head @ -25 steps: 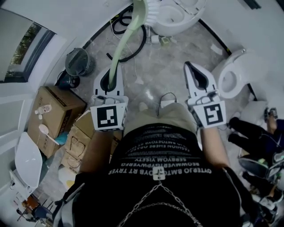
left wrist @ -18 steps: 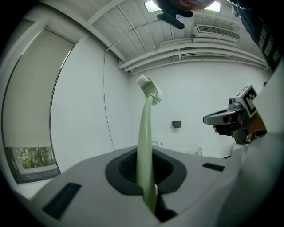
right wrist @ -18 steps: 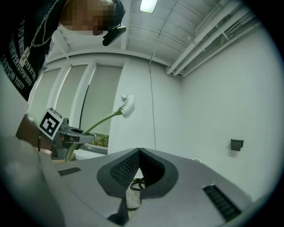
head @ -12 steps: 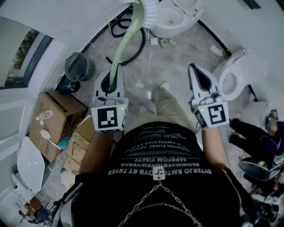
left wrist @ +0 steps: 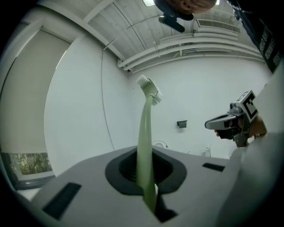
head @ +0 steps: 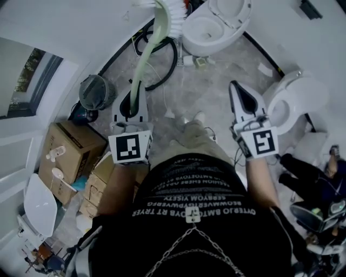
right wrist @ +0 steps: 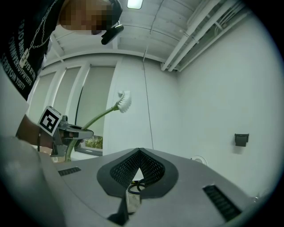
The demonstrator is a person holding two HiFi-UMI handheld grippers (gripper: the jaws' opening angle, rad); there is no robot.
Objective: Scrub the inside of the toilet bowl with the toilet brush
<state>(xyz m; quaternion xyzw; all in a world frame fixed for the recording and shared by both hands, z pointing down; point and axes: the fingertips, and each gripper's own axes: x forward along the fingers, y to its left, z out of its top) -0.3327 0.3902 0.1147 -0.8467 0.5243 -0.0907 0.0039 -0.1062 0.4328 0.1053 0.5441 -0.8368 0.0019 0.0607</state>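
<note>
In the head view a white toilet [head: 212, 30] with its lid up stands on the grey floor at the top. My left gripper [head: 133, 96] is shut on the toilet brush's pale green handle [head: 141, 59]. The handle curves up to the white bristle head [head: 170, 12], which hangs in the air left of the toilet bowl. The left gripper view shows that handle [left wrist: 144, 146] between the jaws and the bristle head [left wrist: 150, 88] against the white wall. My right gripper [head: 236, 89] is shut and holds nothing; its closed jaw tips [right wrist: 139, 152] point at a bare wall.
A second white toilet [head: 294, 97] stands at the right. Black hose loops [head: 162, 54] lie near the far toilet. A floor fan [head: 97, 92], cardboard boxes [head: 67, 149] and a loose toilet lid [head: 38, 203] crowd the left. A person in dark clothes [head: 308, 173] sits at the right.
The person has stepped forward, so the far toilet and the bristle head show more fully at the top. Both grippers keep their pose, the left still shut on the brush handle.
</note>
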